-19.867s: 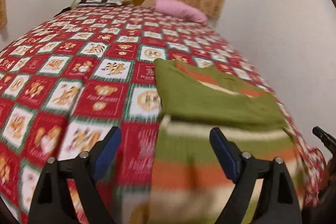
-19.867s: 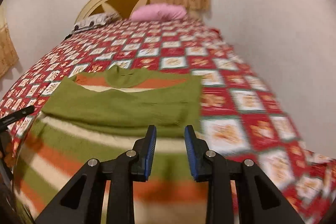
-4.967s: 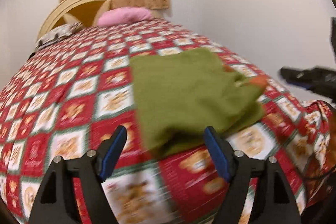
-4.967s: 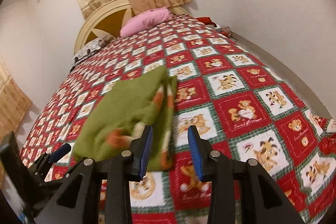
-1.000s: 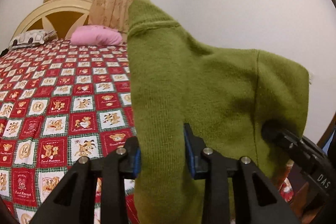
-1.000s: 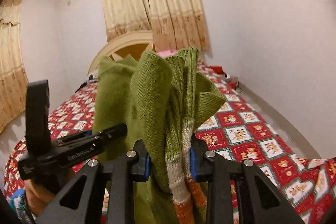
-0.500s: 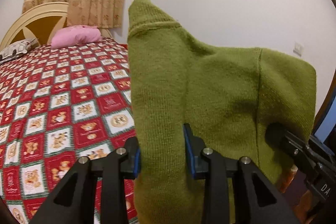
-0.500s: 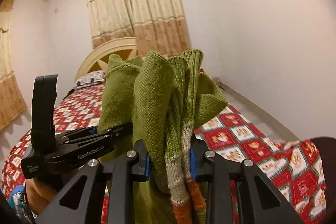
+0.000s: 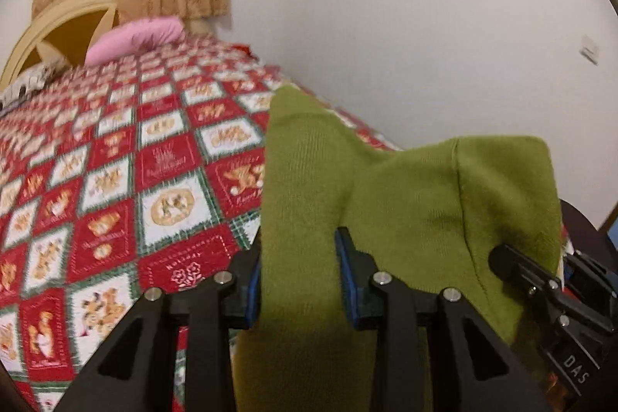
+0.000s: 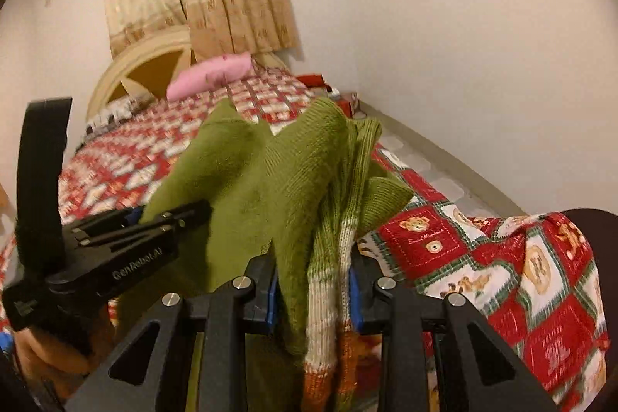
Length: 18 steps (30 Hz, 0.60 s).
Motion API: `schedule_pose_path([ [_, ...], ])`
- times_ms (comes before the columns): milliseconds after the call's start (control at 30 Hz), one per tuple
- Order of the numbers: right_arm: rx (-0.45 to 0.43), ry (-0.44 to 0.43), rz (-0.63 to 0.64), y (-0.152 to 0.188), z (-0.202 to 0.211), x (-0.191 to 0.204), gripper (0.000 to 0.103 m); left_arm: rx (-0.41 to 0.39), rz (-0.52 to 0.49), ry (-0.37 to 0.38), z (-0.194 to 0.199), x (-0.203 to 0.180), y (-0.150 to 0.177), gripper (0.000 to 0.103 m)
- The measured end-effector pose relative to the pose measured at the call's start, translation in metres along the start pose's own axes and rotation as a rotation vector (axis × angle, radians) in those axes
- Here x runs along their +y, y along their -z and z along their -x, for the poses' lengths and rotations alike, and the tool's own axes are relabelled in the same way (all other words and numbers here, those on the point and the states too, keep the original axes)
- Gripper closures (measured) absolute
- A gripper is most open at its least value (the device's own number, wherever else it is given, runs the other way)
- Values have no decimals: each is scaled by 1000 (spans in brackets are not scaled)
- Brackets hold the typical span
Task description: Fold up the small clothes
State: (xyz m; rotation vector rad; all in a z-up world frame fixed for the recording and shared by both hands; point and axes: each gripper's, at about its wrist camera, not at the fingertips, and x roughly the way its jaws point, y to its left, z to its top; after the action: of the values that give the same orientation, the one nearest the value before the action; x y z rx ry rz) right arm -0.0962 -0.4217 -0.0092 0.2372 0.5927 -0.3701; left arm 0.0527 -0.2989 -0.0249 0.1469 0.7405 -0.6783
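A folded green knit sweater (image 9: 409, 195) with cream and orange stripes hangs between both grippers above the near end of the bed. My left gripper (image 9: 299, 280) is shut on its left edge, the cloth filling the gap between the blue pads. In the right wrist view the same sweater (image 10: 270, 188) bunches up, and my right gripper (image 10: 313, 292) is shut on its striped edge. The right gripper (image 9: 540, 284) shows at the lower right of the left wrist view, clamped on the cloth. The left gripper (image 10: 116, 250) appears at left in the right wrist view, held by a hand.
The bed (image 9: 116, 161) has a red, white and green bear-patterned cover. A pink pillow (image 9: 135, 37) and a patterned pillow lie by the cream headboard (image 10: 143, 64). A white wall (image 9: 386, 6) runs along the right, with a strip of floor (image 10: 444, 161) beside the bed.
Both grippers have come down and forward with the sweater held between them; the bed cover now fills more of each view. Both grips stay the same.
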Motion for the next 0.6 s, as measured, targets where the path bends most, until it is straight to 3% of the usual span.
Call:
schedule_pose_path([
  [200,113,4,-8,6,-54,-22,77,78,78,-45,-31,8,7,67],
  [367,189,-81,-144,6,-77,-47,77,109,74,-79,-37,2,7,63],
  [533,221,-91,-201,0,-97,-50,72,148,65,-137,-51,5,4,46],
  [600,224,-89,-199,-1,-99,-51,71,152,71,-147,-52,8,3,43],
])
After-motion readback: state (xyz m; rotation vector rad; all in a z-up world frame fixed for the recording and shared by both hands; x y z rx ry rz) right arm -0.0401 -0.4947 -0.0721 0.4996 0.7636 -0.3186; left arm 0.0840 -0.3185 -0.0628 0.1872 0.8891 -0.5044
